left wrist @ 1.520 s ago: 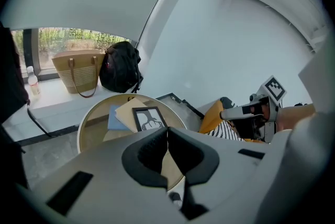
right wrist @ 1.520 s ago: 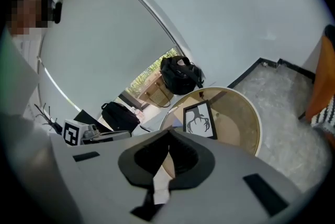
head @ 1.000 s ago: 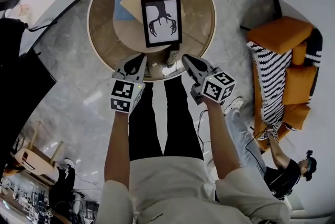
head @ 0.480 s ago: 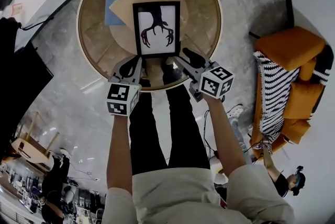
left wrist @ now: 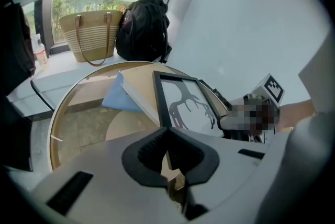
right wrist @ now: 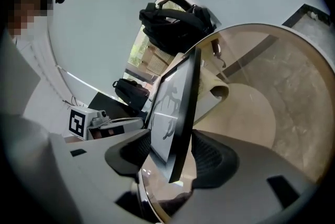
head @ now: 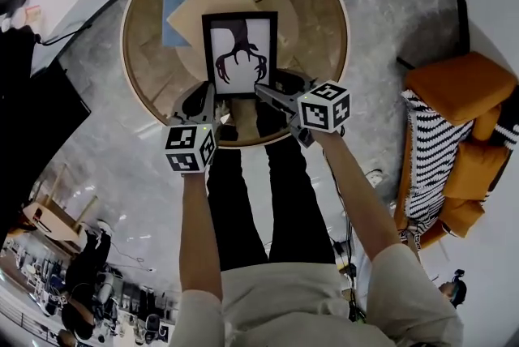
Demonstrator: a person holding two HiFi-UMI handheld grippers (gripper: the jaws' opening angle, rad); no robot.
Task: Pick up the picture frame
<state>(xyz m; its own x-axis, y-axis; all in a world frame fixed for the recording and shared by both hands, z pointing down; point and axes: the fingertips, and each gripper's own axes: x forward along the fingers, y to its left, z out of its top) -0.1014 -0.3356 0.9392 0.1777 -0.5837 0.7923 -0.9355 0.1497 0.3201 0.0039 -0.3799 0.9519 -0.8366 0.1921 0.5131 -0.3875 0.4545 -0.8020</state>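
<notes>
Where the picture frame [head: 239, 53] stands: on its lower edge near the close side of the round table [head: 316, 5], edge-on to the right jaws, with its lower right corner slotted between them.
Right gripper [head: 274, 94]: the jaws have just been opening and gape wide. The frame's black edge sits between the pads, and a gap shows on the picture side, so nothing is squeezed.
Left gripper [head: 203, 100]: the jaws are closed up, the pads meeting but for a sliver, and nothing is held. The frame's lower left corner is just ahead of the tips, a little to their right.
Behind the frame: a tan board [head: 199, 9] and a blue sheet [head: 174, 9] lie beyond both pairs of jaws. I cannot tell whether the board touches the frame's back.
Under the right jaws: the table's rim, close beneath the tips.
Far past the left jaws: a straw bag [left wrist: 89, 34] and a black backpack [left wrist: 142, 29], side by side by the window.
Out to the right gripper's side: an orange sofa [head: 462, 86] with a striped throw [head: 430, 159], well apart from the table.
Below both grippers: the person's dark trouser legs [head: 243, 207].
</notes>
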